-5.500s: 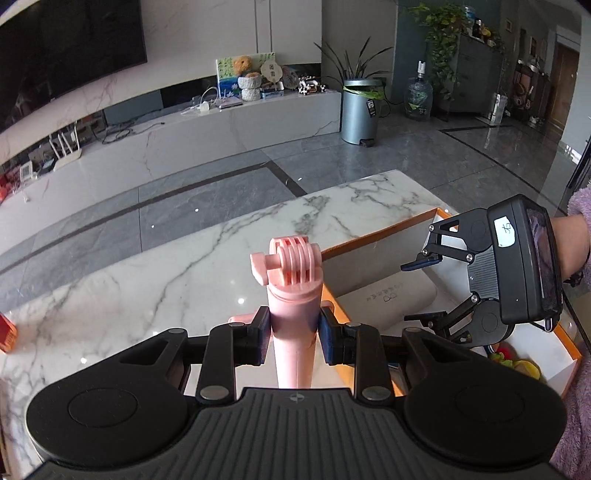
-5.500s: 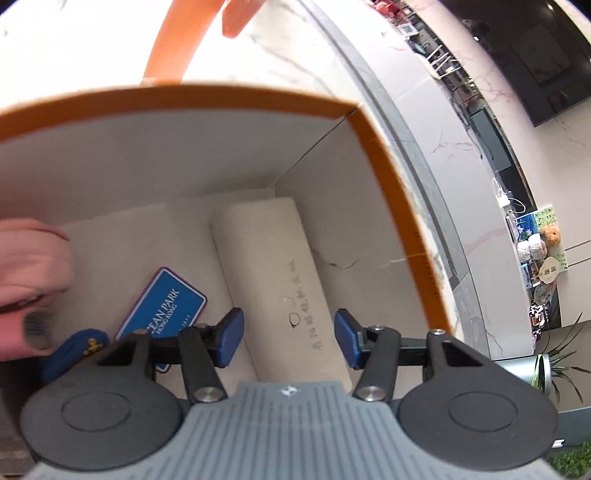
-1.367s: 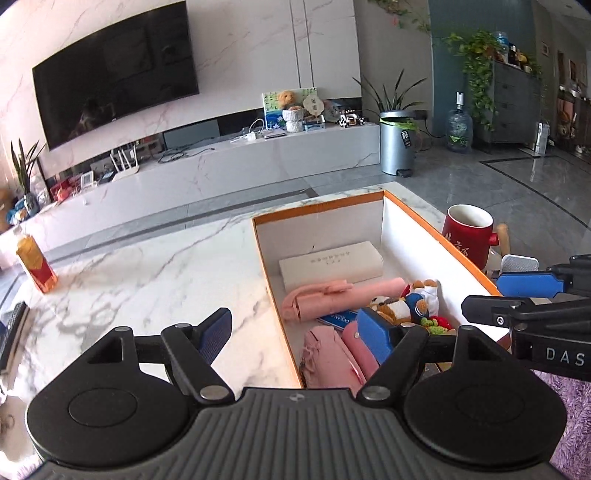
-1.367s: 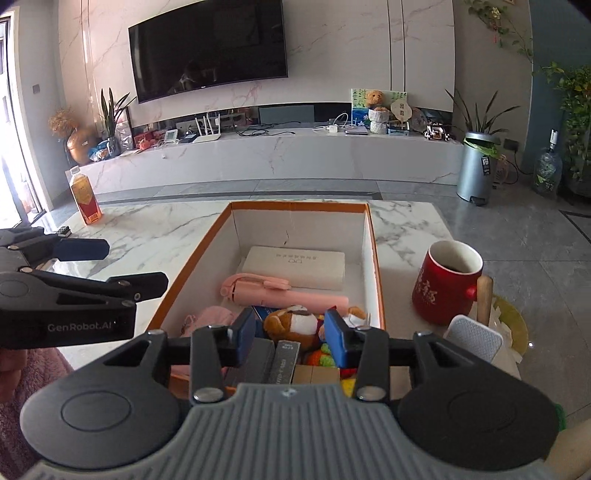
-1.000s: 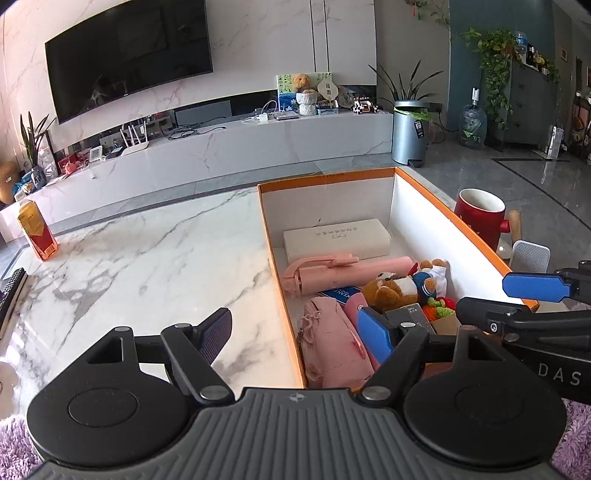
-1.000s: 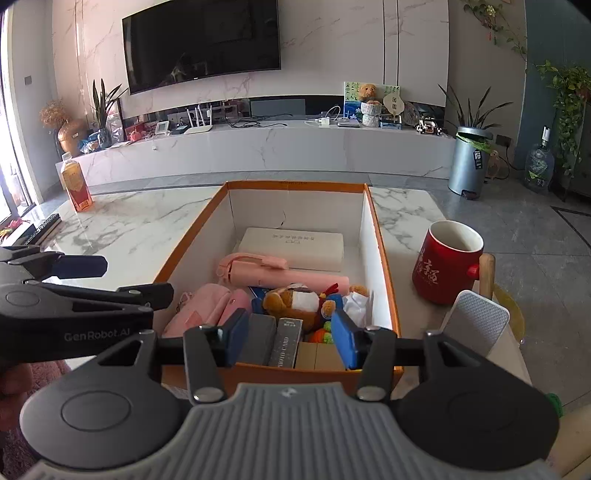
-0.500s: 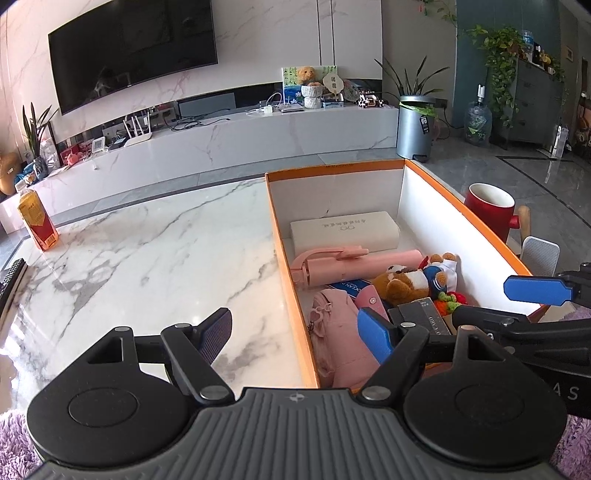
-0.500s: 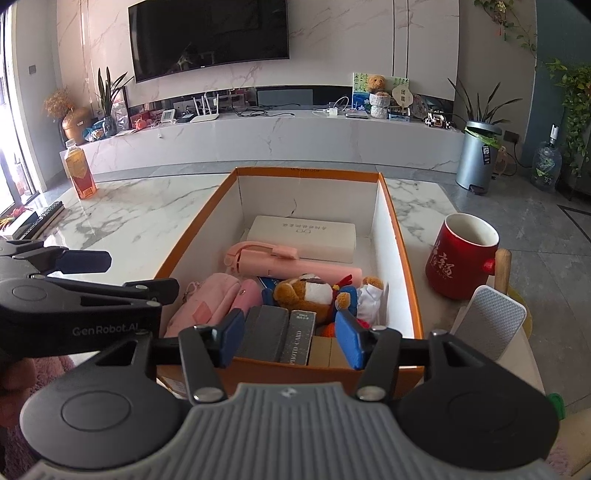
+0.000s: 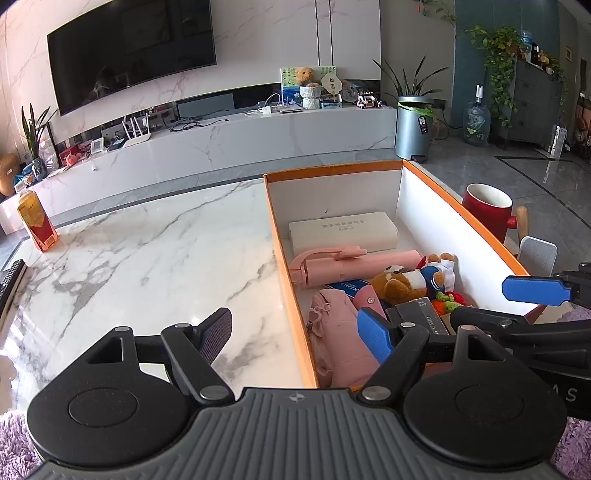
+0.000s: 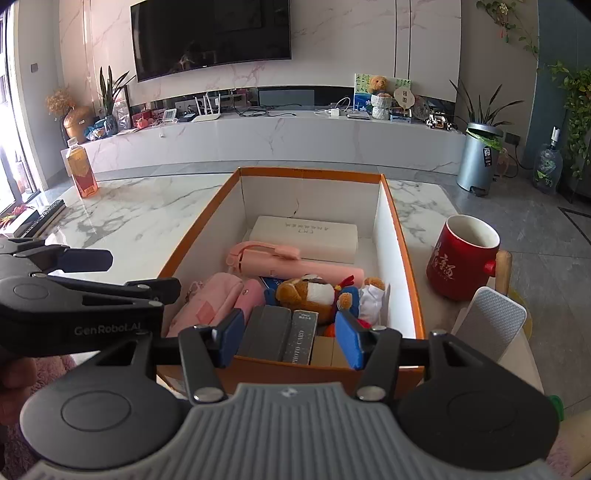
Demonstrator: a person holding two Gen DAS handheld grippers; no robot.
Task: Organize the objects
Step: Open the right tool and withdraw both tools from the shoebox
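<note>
Right wrist | marble table [image 10: 147,206] | orange box [image 10: 310,172] | TV [image 10: 210,33] on wall

A glossy, grey-veined marble table [image 9: 147,258] carries a matt cardboard box [image 10: 402,266] with orange edges and white walls. Inside lie a smooth pink plastic selfie stick [image 10: 295,267], a furry plush bear [image 10: 306,291] and a pink cloth pouch [image 10: 210,302]. Beside it stands a glazed red mug [image 10: 461,258].
</note>
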